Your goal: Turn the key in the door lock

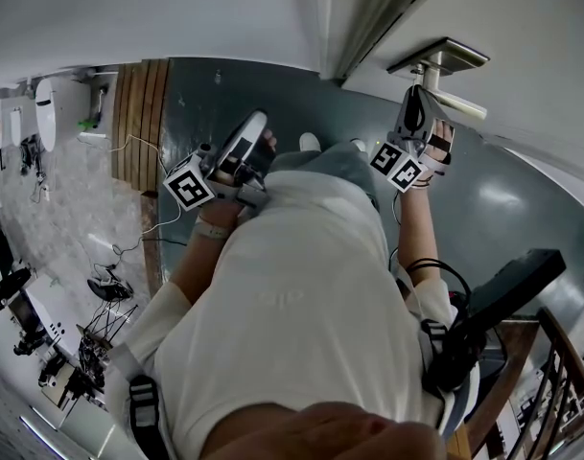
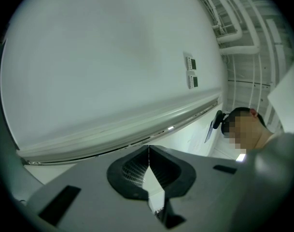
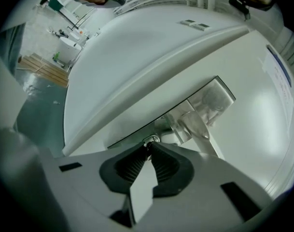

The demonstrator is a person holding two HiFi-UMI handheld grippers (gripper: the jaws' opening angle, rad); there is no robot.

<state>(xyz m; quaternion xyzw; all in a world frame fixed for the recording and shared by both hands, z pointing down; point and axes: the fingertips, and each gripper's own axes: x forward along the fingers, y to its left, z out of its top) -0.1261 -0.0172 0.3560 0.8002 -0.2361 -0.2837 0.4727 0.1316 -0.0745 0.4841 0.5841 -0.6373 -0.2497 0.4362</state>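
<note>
The right gripper (image 3: 147,147) is pressing its ribbed black jaws together on what looks like the small silvery metal key (image 3: 149,140). The key is sitting in the lock just below the brushed-metal lever handle (image 3: 201,124) and its rectangular metal plate (image 3: 218,96) on the white door (image 3: 253,144). Only the key's rounded head is showing at the jaw tips; its blade and the keyhole are hidden behind them. The left gripper (image 2: 149,150) is hanging idle well apart from the lock, jaws closed together on nothing and facing a bare white wall (image 2: 98,57).

The key is probably going to feel light, stiff and smooth, with the lock resisting the turn. The flat head looks like the place to take hold, pinched across its broad faces so the ribbed pads are not slipping. The twist is best running about the key's own axis, since sideways force could bend the thin blade.
</note>
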